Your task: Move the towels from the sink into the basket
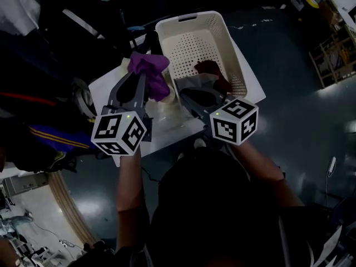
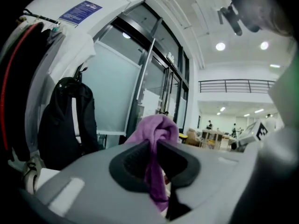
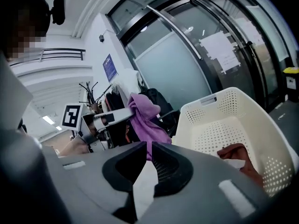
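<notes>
Pinching the purple towel (image 1: 149,71) (image 2: 156,129) (image 3: 147,120), the left claw (image 1: 142,75) (image 2: 153,146) holds it up just beside the left wall of the cream basket (image 1: 167,24) (image 3: 224,115). The cloth bunches above the pads and a strip hangs below them. The right claw (image 1: 180,91) (image 3: 150,148) is pressed together on nothing, at the basket's near end. A dark red towel (image 1: 211,70) (image 3: 236,153) lies inside the basket, which stands on the white desk (image 1: 167,129).
</notes>
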